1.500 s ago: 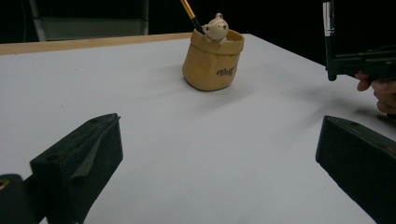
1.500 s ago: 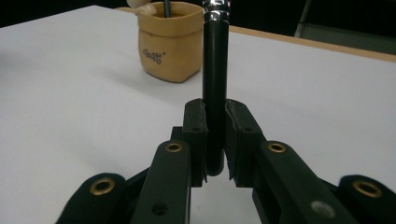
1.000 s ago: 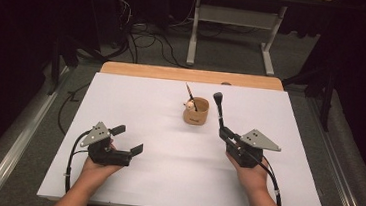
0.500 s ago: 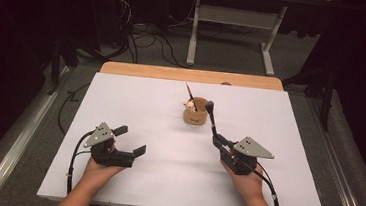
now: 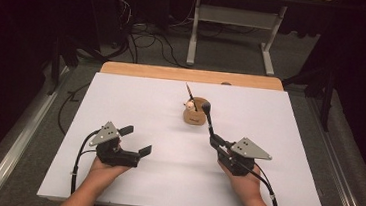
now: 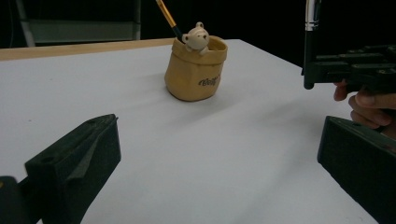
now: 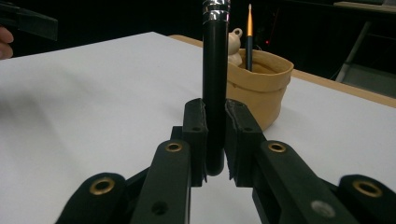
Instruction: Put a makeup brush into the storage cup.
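A tan pot [image 5: 195,116] with a small bear figure [image 6: 195,36] on its rim stands mid-table and holds a slim orange-handled brush [image 5: 189,91]. My right gripper [image 5: 214,140] is shut on the lower end of a black brush [image 5: 208,119], whose head leans up beside the pot's right rim. In the right gripper view the pads clamp the black brush [image 7: 215,84] upright, with the pot [image 7: 261,86] just behind it. My left gripper [image 5: 136,140] rests low at the near left, open and holding nothing. In the left gripper view its jaws stand wide apart, facing the pot [image 6: 196,70].
A white sheet [image 5: 136,99] covers the table, with a wooden strip [image 5: 188,75] along the far edge. Beyond it on the floor are a desk frame [image 5: 233,22] and cables [image 5: 142,34]. A metal rail [image 5: 17,143] runs along the left side.
My right gripper has drawn slightly left and toward the near edge with the black brush, so the brush head now sits by the pot's rim. The left gripper has barely moved.
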`<action>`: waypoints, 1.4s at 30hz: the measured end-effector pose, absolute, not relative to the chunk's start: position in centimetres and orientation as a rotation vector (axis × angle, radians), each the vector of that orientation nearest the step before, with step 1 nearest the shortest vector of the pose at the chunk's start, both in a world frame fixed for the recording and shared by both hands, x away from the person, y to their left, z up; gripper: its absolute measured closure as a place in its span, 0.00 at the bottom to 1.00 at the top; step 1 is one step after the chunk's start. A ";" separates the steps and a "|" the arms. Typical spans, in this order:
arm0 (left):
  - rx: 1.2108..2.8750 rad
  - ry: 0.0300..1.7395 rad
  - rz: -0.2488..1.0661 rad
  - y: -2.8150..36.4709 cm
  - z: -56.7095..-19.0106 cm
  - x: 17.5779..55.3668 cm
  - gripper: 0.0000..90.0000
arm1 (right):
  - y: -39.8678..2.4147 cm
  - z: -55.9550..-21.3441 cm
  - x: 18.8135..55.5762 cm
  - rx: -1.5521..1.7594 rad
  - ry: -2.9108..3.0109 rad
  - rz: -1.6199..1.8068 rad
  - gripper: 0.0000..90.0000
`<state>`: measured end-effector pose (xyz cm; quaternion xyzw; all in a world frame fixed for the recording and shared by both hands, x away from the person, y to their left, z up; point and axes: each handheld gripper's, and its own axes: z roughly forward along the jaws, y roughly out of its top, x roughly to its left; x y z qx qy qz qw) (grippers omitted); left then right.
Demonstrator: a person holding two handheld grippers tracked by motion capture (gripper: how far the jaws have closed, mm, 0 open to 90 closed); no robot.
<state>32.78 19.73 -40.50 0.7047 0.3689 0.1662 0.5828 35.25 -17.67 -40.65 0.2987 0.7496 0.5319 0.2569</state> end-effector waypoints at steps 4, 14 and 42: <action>1.649 0.855 0.375 19.0 -40.2 32.9 0.00 | -17.4 -40.8 35.3 0.791 2.043 1.443 0.91; 1.650 0.832 0.359 17.2 -39.0 34.7 0.00 | -17.0 -40.8 35.0 0.769 2.058 1.432 0.91; 1.621 0.793 0.313 15.2 -39.3 34.8 0.00 | -16.0 -41.0 34.6 0.734 2.065 1.439 0.91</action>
